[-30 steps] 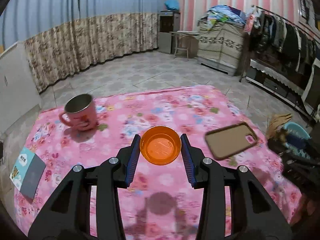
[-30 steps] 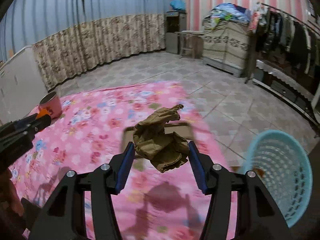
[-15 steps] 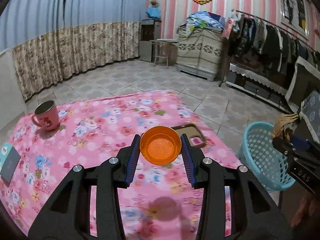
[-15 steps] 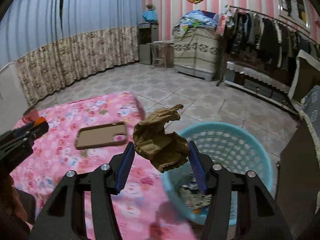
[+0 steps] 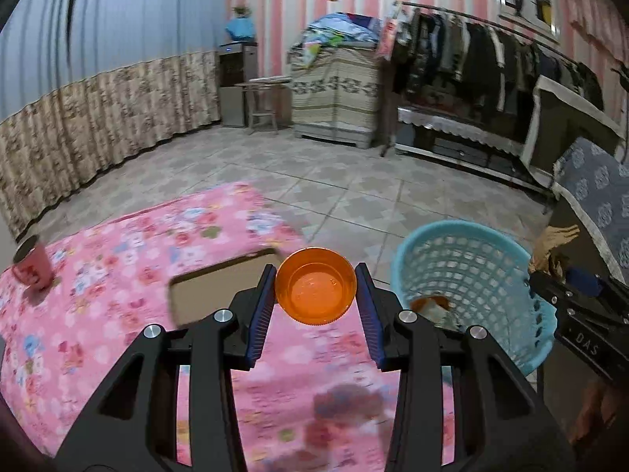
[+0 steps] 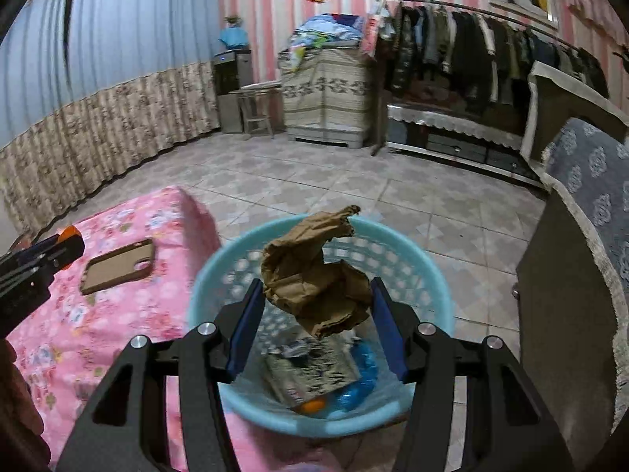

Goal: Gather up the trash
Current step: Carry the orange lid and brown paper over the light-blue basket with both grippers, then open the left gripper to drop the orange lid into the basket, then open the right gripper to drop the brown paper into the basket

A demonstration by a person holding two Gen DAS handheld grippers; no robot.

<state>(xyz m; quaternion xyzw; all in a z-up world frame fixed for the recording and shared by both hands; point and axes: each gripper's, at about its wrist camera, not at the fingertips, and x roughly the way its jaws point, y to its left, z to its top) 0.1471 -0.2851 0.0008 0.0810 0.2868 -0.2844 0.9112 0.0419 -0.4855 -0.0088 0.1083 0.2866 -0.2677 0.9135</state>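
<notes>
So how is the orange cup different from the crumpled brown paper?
The orange cup is round, smooth and shiny; the crumpled brown paper is wrinkly and lumpy. The cup sits in the left gripper above the pink table cover; the paper sits in the right gripper above the blue basket. Both are squeezed between blue pads.
</notes>
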